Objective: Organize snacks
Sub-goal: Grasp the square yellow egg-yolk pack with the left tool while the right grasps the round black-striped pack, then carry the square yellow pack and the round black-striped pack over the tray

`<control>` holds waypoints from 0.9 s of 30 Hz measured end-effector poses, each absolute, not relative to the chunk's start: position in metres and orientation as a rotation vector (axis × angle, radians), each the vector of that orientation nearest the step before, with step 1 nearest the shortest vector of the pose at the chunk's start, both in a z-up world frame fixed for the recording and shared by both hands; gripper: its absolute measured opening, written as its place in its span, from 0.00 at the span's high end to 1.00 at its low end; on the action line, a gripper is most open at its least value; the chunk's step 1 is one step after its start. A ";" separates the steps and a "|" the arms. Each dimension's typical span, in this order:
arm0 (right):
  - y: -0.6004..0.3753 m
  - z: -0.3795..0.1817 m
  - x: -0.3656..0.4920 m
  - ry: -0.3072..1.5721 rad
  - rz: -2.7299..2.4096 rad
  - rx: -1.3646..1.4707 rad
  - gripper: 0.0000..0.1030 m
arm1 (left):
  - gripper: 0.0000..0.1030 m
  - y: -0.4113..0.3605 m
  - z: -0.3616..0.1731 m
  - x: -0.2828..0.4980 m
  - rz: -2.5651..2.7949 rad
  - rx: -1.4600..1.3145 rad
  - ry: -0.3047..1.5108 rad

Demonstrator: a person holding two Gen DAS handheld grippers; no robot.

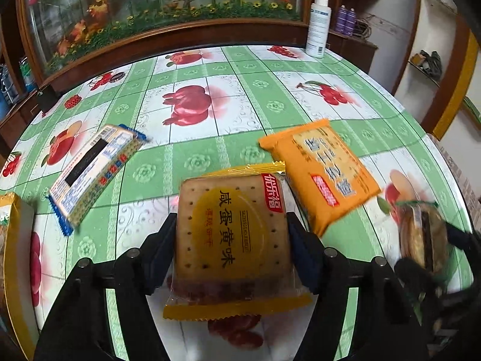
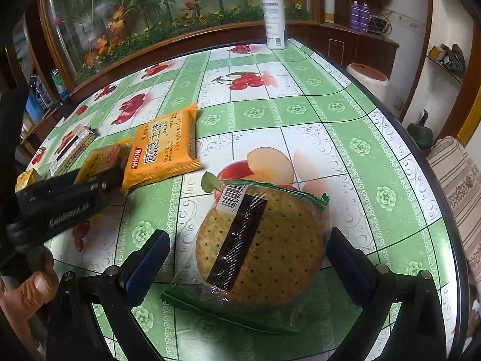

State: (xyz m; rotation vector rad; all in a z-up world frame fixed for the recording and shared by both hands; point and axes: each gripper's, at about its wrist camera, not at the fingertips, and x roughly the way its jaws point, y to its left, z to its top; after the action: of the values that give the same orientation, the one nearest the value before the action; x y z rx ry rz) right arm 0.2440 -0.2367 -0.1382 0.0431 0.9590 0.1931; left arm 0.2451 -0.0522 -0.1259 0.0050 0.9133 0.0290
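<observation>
My left gripper [image 1: 231, 237] is shut on a yellow salted-egg cracker pack [image 1: 233, 240], its pads pressing both side edges above the table. My right gripper [image 2: 249, 255] straddles a round cracker pack [image 2: 261, 249] with green wrapper ends; the right finger [image 2: 348, 258] touches the pack, the left finger [image 2: 150, 255] stands apart from it. That round pack also shows in the left wrist view [image 1: 424, 237]. An orange cracker pack [image 1: 321, 171] lies flat on the tablecloth, also in the right wrist view [image 2: 163, 147]. A blue-edged pack [image 1: 93, 171] lies to the left.
The round table has a green fruit-print cloth [image 1: 240, 96]. A white spray bottle [image 1: 318, 24] stands at its far edge by a wooden-framed flower panel [image 1: 156, 9]. A yellow pack [image 1: 12, 240] lies at the left edge. A striped cushion [image 2: 457, 186] is right of the table.
</observation>
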 end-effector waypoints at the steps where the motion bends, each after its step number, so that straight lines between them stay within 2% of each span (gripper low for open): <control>1: -0.237 -0.138 0.244 0.955 0.205 0.051 0.00 | 0.34 -0.050 -0.125 0.241 0.027 0.000 0.914; 4: -0.242 -0.135 0.241 0.934 0.239 0.085 0.12 | 0.34 -0.042 -0.124 0.228 0.025 -0.021 0.920; 5: -0.243 -0.134 0.239 0.925 0.255 0.098 0.19 | 0.34 -0.039 -0.123 0.223 0.026 -0.031 0.920; 7: -0.243 -0.134 0.237 0.923 0.265 0.097 0.22 | 0.34 -0.032 -0.123 0.210 0.032 -0.048 0.918; 13: -0.230 -0.133 0.226 0.929 0.318 0.046 0.23 | 0.34 -0.013 -0.121 0.181 0.043 -0.119 0.915; 16: -0.213 -0.134 0.219 0.945 0.326 -0.045 0.18 | 0.34 -0.006 -0.119 0.168 0.056 -0.145 0.908; 19: -0.196 -0.138 0.213 0.963 0.246 -0.152 0.08 | 0.34 0.001 -0.115 0.159 0.075 -0.169 0.892; 25: -0.196 -0.140 0.218 0.989 0.155 -0.082 0.06 | 0.34 0.004 -0.103 0.146 0.075 -0.177 0.868; 26: -0.195 -0.140 0.220 0.989 0.153 -0.080 0.07 | 0.34 0.003 -0.101 0.144 0.073 -0.173 0.862; 27: -0.195 -0.140 0.220 0.986 0.158 -0.074 0.11 | 0.34 0.003 -0.100 0.141 0.073 -0.167 0.858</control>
State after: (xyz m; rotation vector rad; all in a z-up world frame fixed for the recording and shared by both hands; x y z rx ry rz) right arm 0.2196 -0.1948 -0.1399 -0.0742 0.9865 0.1577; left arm 0.1407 0.0032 -0.0998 -0.1673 0.8579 0.0733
